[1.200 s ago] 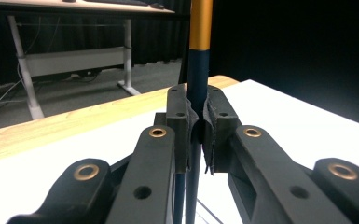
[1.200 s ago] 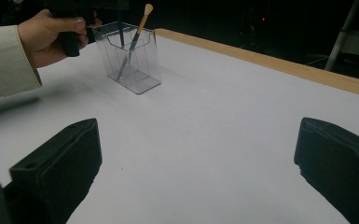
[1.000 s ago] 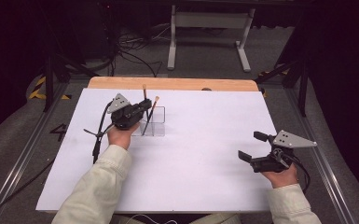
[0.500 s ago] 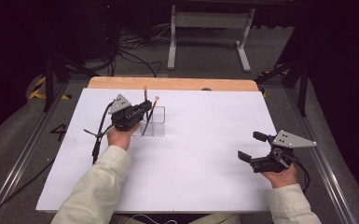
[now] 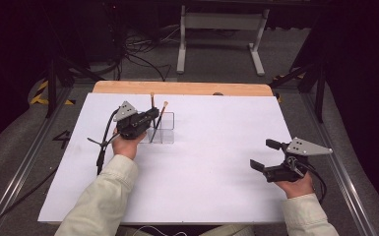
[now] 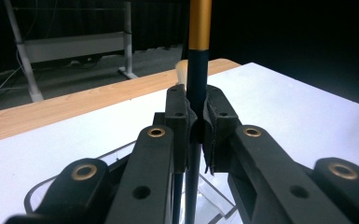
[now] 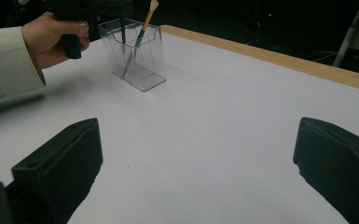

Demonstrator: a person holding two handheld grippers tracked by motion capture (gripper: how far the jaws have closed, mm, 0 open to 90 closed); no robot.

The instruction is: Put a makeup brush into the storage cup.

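Two brushes (image 5: 152, 110), one clear holder (image 5: 163, 129), two grippers (image 5: 140, 119)

Left tool (image 6: 196, 122) clamps upright brush (image 6: 198, 51).

- a thin dark brush (image 6: 196, 79) with a gold band stands straight up in a clear box (image 5: 166, 129).
- another brush (image 7: 140, 31) leans inside the same box.
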